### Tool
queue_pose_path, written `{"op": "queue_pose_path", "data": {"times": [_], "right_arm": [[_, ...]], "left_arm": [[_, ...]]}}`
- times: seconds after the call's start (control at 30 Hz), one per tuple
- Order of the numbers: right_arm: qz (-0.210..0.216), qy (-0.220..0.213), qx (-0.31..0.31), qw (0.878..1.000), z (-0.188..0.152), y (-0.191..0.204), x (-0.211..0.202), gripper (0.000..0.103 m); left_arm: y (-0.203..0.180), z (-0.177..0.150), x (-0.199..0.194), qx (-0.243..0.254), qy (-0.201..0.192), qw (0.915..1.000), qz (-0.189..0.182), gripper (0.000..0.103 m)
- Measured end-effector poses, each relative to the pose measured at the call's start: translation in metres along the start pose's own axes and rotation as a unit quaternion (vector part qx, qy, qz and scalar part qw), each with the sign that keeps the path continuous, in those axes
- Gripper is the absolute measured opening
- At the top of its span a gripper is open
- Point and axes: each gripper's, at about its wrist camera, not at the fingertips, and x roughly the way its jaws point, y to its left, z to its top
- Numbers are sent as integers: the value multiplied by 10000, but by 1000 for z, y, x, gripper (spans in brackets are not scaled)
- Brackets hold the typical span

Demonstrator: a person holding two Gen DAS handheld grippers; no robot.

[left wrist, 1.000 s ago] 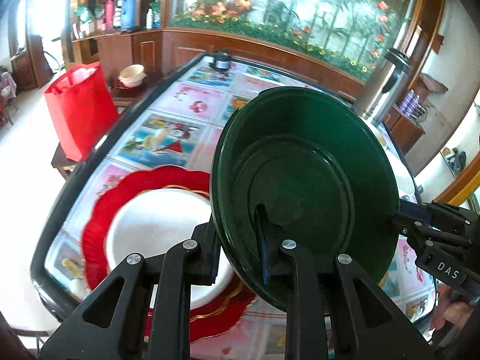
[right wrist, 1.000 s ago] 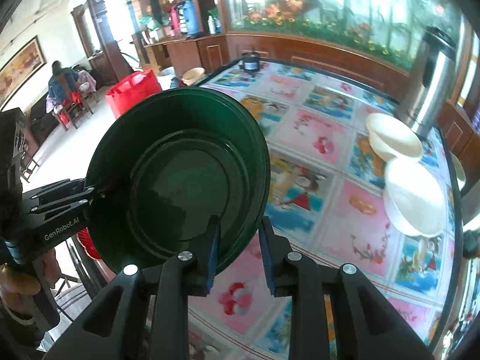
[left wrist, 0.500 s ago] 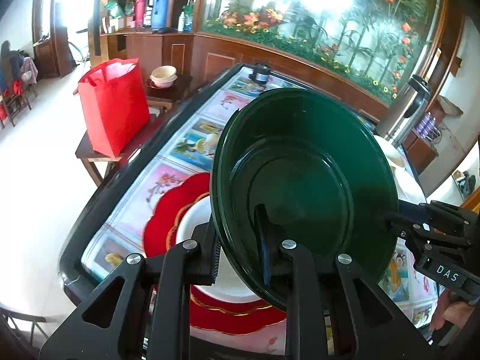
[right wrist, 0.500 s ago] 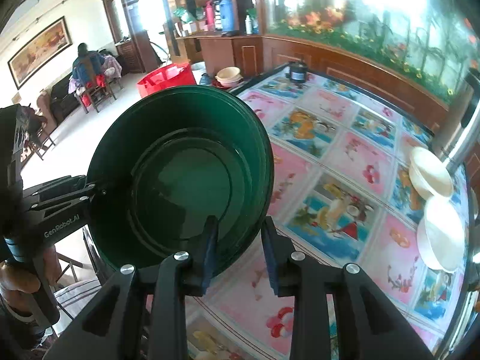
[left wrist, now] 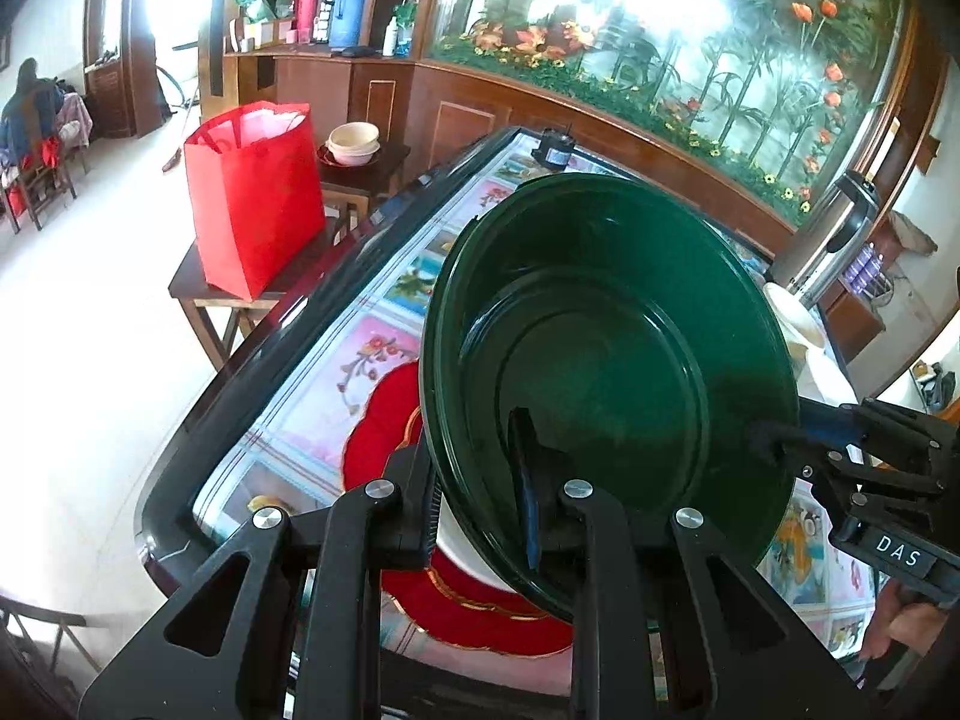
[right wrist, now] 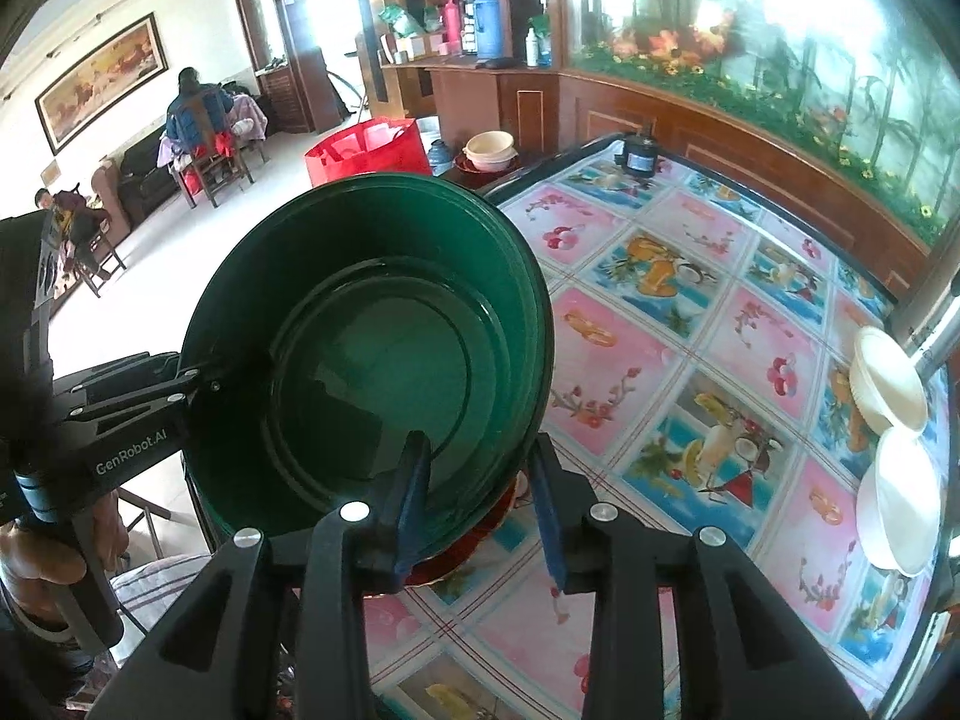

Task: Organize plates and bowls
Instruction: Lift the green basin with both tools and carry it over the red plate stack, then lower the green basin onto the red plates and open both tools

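Observation:
A dark green bowl [left wrist: 600, 372] hangs tilted above the table's near end, held from two sides. My left gripper [left wrist: 477, 510] is shut on its near rim, one finger inside and one outside. My right gripper [right wrist: 480, 498] straddles the opposite rim; its jaws are opening, and the outer pad [right wrist: 546, 510] stands off the bowl [right wrist: 384, 360]. Under the bowl lies a red scalloped plate [left wrist: 384, 432] with a white centre. In the left wrist view the right gripper [left wrist: 780, 438] shows at the bowl's right edge. In the right wrist view the left gripper [right wrist: 204, 378] reaches in from the left.
Two white bowls [right wrist: 888, 378] [right wrist: 900, 504] sit at the table's right edge beside a steel thermos [left wrist: 834, 240]. A red bag [left wrist: 252, 192] stands on a side table off the left edge. A small dark jar [right wrist: 639, 156] is at the far end. The dark table rim [left wrist: 252, 372] is close.
Both hands carried the green bowl toward the near end of the table, and it now covers more of the red plate. The right gripper's jaws have widened around the rim.

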Motion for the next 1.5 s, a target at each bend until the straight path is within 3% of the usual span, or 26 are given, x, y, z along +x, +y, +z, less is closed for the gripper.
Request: {"op": "queue_pose_path", "data": {"times": [0.57, 1.03, 1.5], "right_arm": [[73, 379, -122, 9992, -10, 13, 19, 40], [130, 586, -137, 9981, -10, 16, 31, 41], [340, 526, 22, 9980, -9, 10, 29, 41]], "left_arm": [[10, -17, 15, -134, 370, 9992, -13, 20], [17, -18, 17, -238, 447, 9987, -27, 20], [15, -15, 20, -193, 360, 9991, 104, 23]]}}
